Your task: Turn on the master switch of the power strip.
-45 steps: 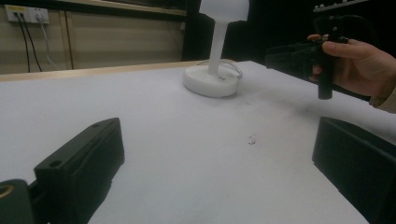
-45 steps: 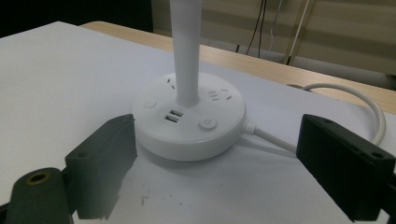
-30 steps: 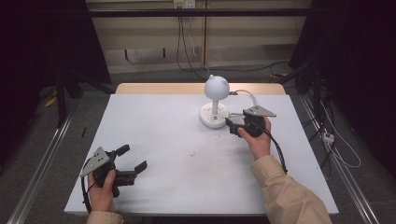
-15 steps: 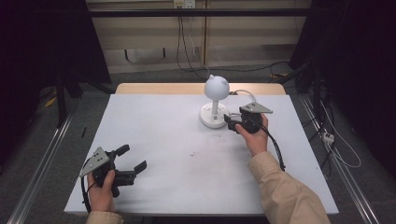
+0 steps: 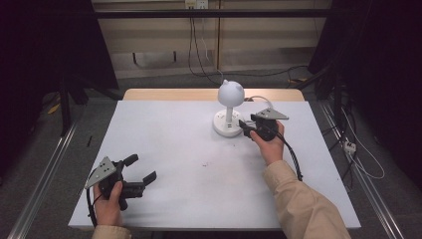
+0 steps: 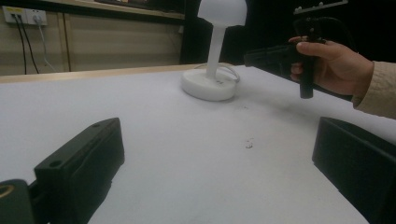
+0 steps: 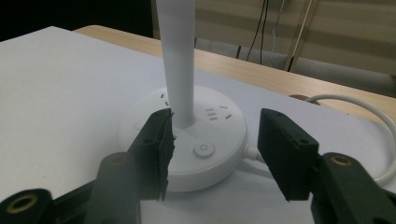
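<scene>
A white desk lamp [image 5: 229, 93] with a round head stands on its disc base [image 5: 225, 128] at the back middle of the white table [image 5: 189, 149]. My right gripper [image 5: 243, 125] is open, its jaws level with the base's right side. In the right gripper view, the gripper [image 7: 217, 140] has one jaw on each side of the round power button [image 7: 204, 150], with the lamp's stem [image 7: 177, 60] just behind the left jaw. My left gripper [image 5: 141, 168] rests open at the near left with nothing between its jaws. From the left gripper view, the lamp [image 6: 215, 51] and the right gripper [image 6: 280, 58] stand far ahead.
A white cable [image 7: 369, 109] curls out from the base's right side over the table. A wooden strip [image 5: 174, 94] runs along the table's far edge. Wall sockets [image 6: 23, 16] and hanging cables are behind, and metal rails [image 5: 45, 174] flank the table.
My right gripper has edged forward and left, closer to the lamp's base. The left gripper has stayed where it was.
</scene>
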The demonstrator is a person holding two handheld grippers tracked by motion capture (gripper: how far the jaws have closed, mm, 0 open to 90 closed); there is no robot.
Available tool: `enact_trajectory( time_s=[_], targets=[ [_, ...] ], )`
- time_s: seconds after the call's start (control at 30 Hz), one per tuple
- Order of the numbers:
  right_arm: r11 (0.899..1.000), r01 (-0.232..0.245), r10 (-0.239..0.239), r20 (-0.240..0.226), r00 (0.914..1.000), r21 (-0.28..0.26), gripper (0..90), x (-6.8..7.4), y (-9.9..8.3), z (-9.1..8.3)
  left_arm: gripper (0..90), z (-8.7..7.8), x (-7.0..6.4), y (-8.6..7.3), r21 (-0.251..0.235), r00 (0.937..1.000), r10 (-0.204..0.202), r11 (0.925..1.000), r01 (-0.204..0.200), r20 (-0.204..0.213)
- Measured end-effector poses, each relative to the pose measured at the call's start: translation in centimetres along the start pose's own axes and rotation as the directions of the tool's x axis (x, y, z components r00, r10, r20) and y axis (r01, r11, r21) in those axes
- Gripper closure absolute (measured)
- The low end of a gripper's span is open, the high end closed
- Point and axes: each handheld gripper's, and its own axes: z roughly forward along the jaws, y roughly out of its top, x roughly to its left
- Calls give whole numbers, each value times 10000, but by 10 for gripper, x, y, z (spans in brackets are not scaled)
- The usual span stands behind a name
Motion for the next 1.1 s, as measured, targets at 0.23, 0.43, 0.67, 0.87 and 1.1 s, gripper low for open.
enact_trajectory(
  time_s=[0.23, 0.43, 0.67, 0.87, 1.1],
  targets=[
    [9999, -85, 86, -148, 9999, 64, 542, 1, 0, 3, 19, 0, 0, 1, -49, 10000, 15, 10000, -15, 18],
    [9998, -121, 124, -242, 9996, 131, 605, 0, -2, 6, 19, 1, 0, 1, -69, 10000, 9, 10000, -9, 14],
    [9996, -185, 190, -267, 9995, 212, 678, -1, -2, 8, 19, 2, 0, 1, -56, 10000, 62, 10000, -62, 44],
    [9995, -155, 166, -386, 9991, 283, 729, 1, -1, 11, 19, 2, 0, 1, -81, 10000, 57, 10000, -56, 58],
    [9994, 1, 17, -534, 9986, 347, 795, 3, -1, 15, 19, 2, 0, 1, -102, 10000, 71, 9999, -71, 60]
  ],
)
